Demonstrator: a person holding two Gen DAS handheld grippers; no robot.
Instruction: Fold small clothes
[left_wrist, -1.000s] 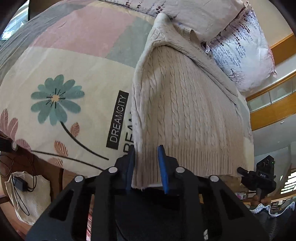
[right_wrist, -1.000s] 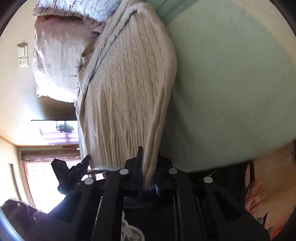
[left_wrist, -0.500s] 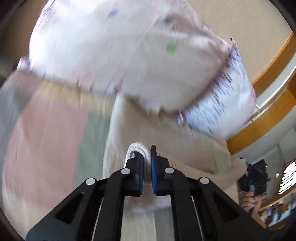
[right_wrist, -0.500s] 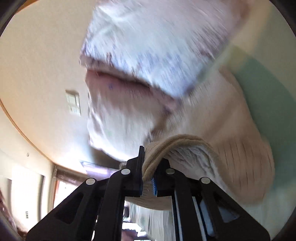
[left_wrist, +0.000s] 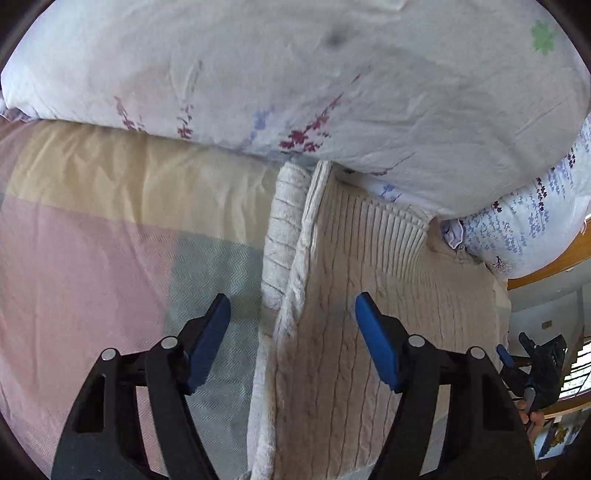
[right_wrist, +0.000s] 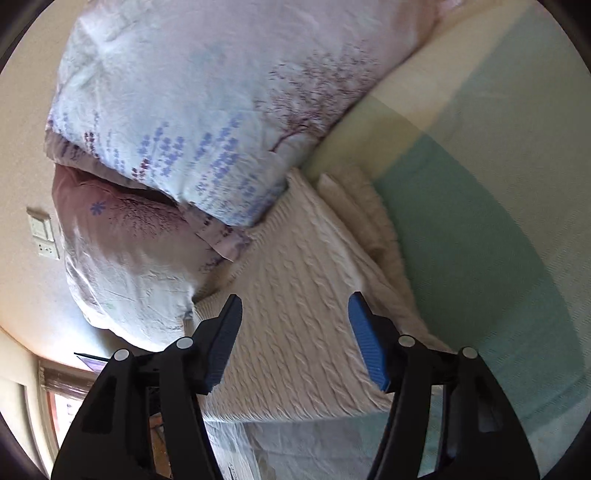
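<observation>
On the patchwork bedspread (left_wrist: 110, 258), the cream cable-knit sweater (left_wrist: 351, 295) lies folded over itself, its far edge pushed against the floral pillows (left_wrist: 295, 74) at the head of the bed. Above it the left gripper (left_wrist: 293, 332) hangs with blue pads spread wide, gripping nothing. Likewise spread and empty, the right gripper (right_wrist: 294, 328) hovers over the knit. A wall switch plate (right_wrist: 42, 236) shows beside the pillows; whether either gripper touches the fabric is unclear.
</observation>
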